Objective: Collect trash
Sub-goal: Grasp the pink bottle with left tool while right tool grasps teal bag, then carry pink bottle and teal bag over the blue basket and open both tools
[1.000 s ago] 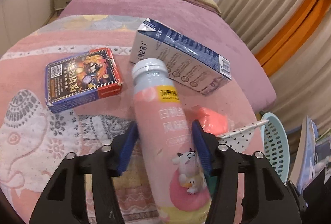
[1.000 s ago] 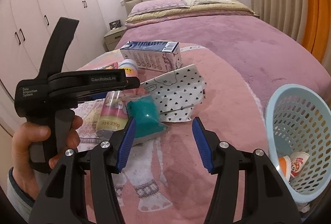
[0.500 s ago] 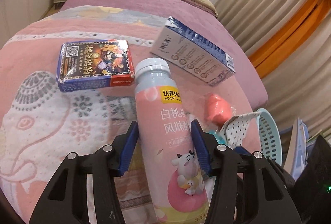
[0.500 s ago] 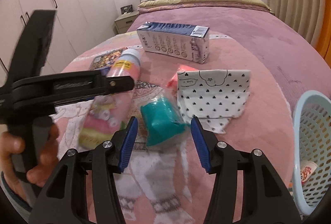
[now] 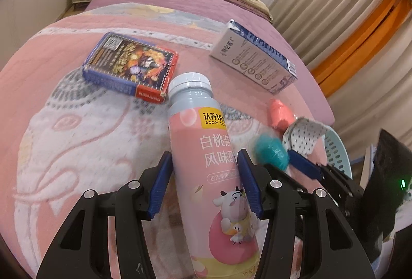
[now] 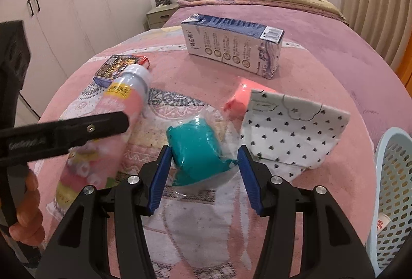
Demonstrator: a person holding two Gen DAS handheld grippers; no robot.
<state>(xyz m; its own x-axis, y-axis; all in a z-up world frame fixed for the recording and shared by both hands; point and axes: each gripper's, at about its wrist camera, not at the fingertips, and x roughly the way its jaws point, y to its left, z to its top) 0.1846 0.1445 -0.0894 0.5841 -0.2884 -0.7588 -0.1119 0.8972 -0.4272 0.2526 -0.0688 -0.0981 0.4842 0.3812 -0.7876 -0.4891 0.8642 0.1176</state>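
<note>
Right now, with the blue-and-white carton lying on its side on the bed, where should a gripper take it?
Across the carton's two long faces near its middle, coming down from above, fingers either side of the narrow width. It lies flat with the long side level, so its length looks too wide; the folded end is uneven.

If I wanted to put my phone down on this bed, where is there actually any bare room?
Two patches: the elephant-print blanket left of the pink bottle and below the card box, and the purple bedspread beyond the milk carton. It is crowded where the teal bundle, coral bundle and dotted bag cluster beside the basket.
</note>
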